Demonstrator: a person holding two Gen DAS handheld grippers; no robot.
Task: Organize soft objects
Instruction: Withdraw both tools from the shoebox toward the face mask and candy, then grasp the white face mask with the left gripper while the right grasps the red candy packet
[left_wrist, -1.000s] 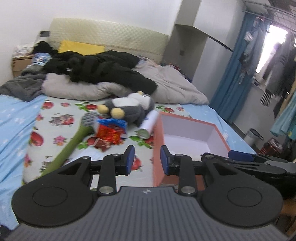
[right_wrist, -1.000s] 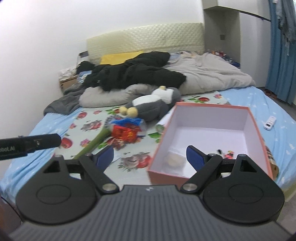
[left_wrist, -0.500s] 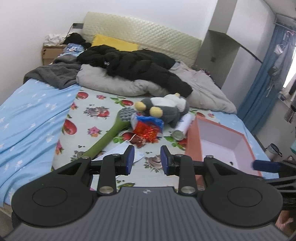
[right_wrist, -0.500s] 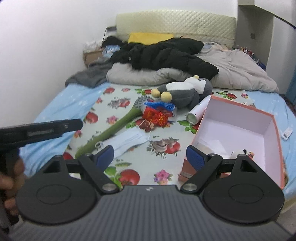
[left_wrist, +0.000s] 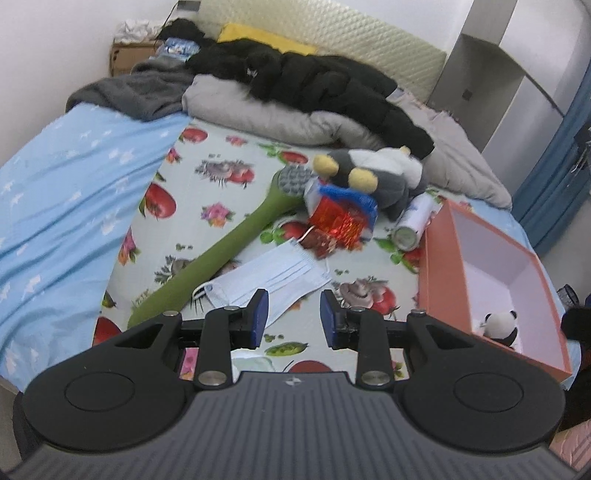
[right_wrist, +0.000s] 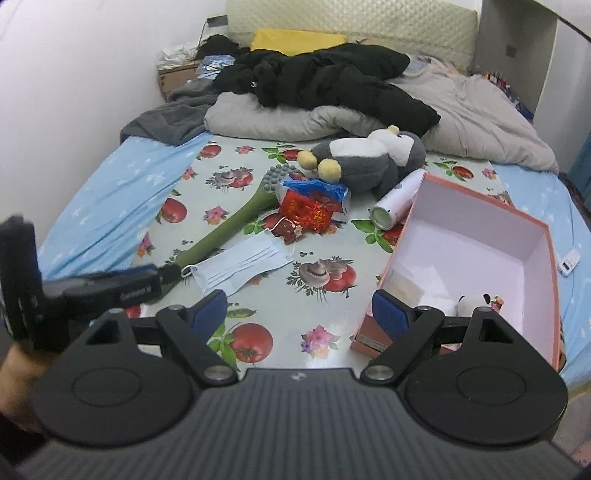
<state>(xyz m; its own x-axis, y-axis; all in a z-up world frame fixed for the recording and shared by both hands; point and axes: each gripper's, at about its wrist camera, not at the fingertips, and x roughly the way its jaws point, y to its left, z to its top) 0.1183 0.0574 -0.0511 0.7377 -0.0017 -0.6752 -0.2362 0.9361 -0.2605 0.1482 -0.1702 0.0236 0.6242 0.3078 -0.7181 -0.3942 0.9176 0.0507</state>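
Below, face mask (left_wrist: 266, 275) lies just ahead of left tool (left_wrist: 293, 314) — part-open, empty.

On the bed (right_wrist: 110, 192) before me, the face mask (right_wrist: 240, 264) lies at centre left of the frame, the long-handled brush (right_wrist: 229, 225) just left of it. The penguin plush (right_wrist: 365, 158) sits above, a spray can (right_wrist: 397, 203) at its right. The box (right_wrist: 539, 236) fills the right, a small panda plush (right_wrist: 472, 301) inside it.
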